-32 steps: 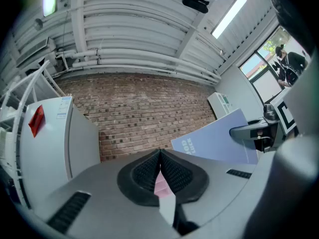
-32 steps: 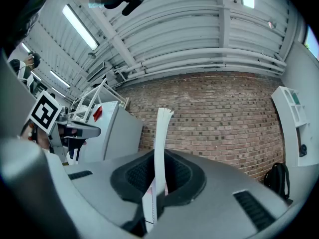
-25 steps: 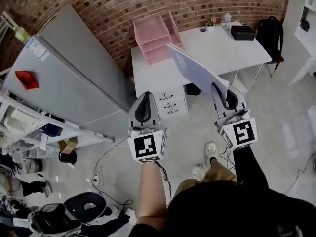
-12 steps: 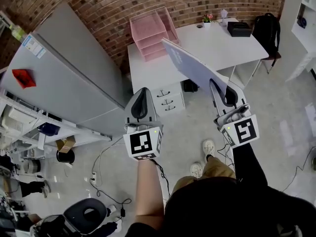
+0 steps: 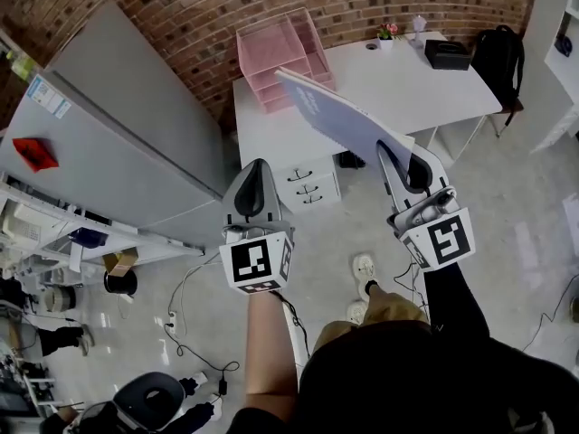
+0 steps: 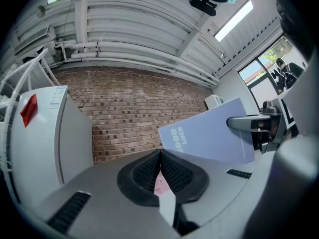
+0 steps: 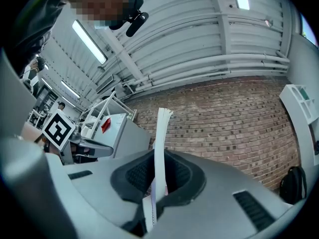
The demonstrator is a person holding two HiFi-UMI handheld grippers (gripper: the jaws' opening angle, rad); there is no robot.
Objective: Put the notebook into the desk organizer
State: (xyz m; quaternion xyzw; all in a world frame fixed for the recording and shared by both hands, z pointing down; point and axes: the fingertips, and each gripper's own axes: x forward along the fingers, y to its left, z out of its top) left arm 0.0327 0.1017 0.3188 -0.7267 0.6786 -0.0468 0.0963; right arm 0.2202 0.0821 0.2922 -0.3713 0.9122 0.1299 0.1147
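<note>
The notebook (image 5: 344,120), clamped in the right gripper (image 5: 395,159), has swung closer to the desk organizer (image 5: 271,51), nearing insertion; the left gripper (image 5: 256,168) is closed and empty.

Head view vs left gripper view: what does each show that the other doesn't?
Head view only: the white desk, the black backpack beside it, and the person's shoes. Left gripper view only: ceiling lights, the GOOD LUCK print on the notebook cover, and the left gripper with its jaws shut together, nothing held. Both: the brick wall and the notebook clamped in the right gripper.
</note>
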